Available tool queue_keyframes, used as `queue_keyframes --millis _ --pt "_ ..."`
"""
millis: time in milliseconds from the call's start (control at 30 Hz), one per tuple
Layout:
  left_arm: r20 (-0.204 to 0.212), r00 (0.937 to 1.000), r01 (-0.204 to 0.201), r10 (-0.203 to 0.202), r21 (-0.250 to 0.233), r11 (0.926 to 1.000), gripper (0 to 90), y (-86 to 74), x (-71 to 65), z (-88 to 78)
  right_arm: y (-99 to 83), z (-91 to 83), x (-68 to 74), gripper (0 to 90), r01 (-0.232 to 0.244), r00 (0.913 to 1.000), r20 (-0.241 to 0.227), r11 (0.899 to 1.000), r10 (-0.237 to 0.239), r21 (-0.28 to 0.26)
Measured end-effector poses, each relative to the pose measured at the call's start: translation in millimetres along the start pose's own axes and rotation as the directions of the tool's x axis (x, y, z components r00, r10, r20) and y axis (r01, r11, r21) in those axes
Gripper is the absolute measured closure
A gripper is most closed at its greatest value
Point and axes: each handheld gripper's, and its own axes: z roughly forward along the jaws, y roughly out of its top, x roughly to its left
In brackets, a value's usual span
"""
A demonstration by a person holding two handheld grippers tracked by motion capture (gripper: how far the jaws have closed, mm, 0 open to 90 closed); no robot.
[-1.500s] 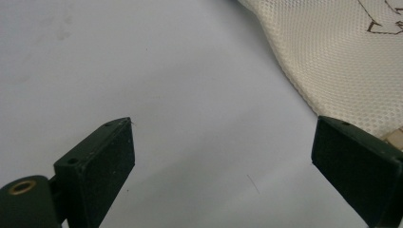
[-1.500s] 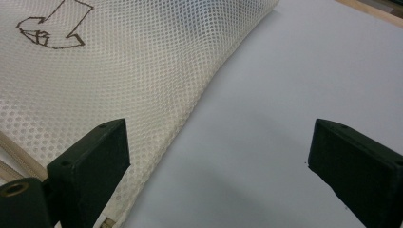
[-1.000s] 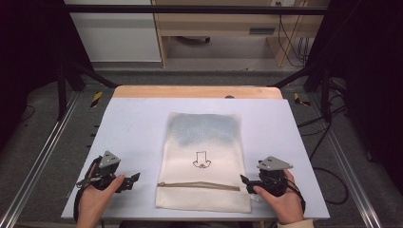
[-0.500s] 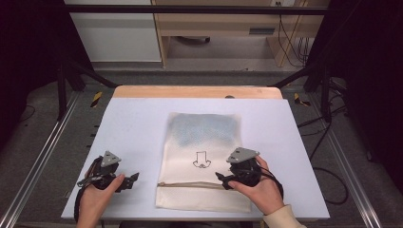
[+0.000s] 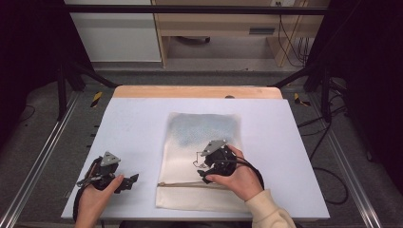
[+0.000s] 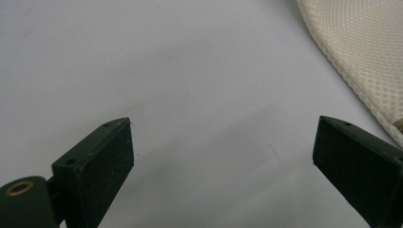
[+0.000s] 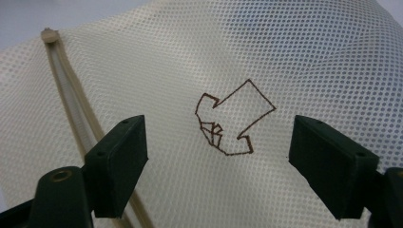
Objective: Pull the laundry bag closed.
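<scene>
A cream mesh bag (image 5: 204,126) lies flat on the white table (image 5: 133,123), with a zipper (image 5: 180,184) running across its near part and a brown outlined arrow (image 7: 233,118) drawn at its middle. My right gripper (image 5: 200,172) hovers over the bag. In the right gripper view it (image 7: 218,161) stands open astride the arrow, and the zipper (image 7: 71,99) runs past its left jaw. Its jaws have just been closing a little, with nothing gripped. My left gripper (image 5: 129,183) rests open on bare table left of the bag. The bag's edge (image 6: 361,57) shows beyond my left gripper (image 6: 223,156).
A wooden strip (image 5: 197,91) borders the table's far edge. Metal rails (image 5: 43,156) run along both sides on the floor, and cables (image 5: 328,175) trail at the right. A cabinet (image 5: 114,33) and a wooden shelf (image 5: 214,28) stand beyond the table.
My right gripper has moved from the table's right front edge leftward and forward onto the bag, over the arrow. The left hand has stayed put.
</scene>
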Motion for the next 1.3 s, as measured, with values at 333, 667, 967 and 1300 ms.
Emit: queue_keyframes --millis 333,667,967,1300 --pt "-0.020 0.9995 -0.024 0.025 0.016 0.9996 6.3 2.7 4.7 1.0 26.1 15.8 16.2 31.7 0.079 0.9955 -0.055 0.996 -0.076 0.044" --pt "-0.027 0.9992 -0.030 0.031 0.035 0.9989 6.4 3.6 10.4 2.2 48.7 32.0 45.0 40.5 0.163 0.9834 -0.091 0.985 -0.157 0.064" --pt "-0.035 0.9991 -0.022 0.022 0.009 0.9997 6.8 6.0 16.0 -0.2 58.3 42.6 59.3 49.0 0.186 0.9742 -0.140 0.981 -0.177 0.055" --pt "-0.031 0.9994 -0.014 0.015 0.026 0.9996 8.3 6.5 18.3 0.5 67.5 52.0 79.8 66.1 0.228 0.9444 -0.251 0.973 -0.212 0.035"
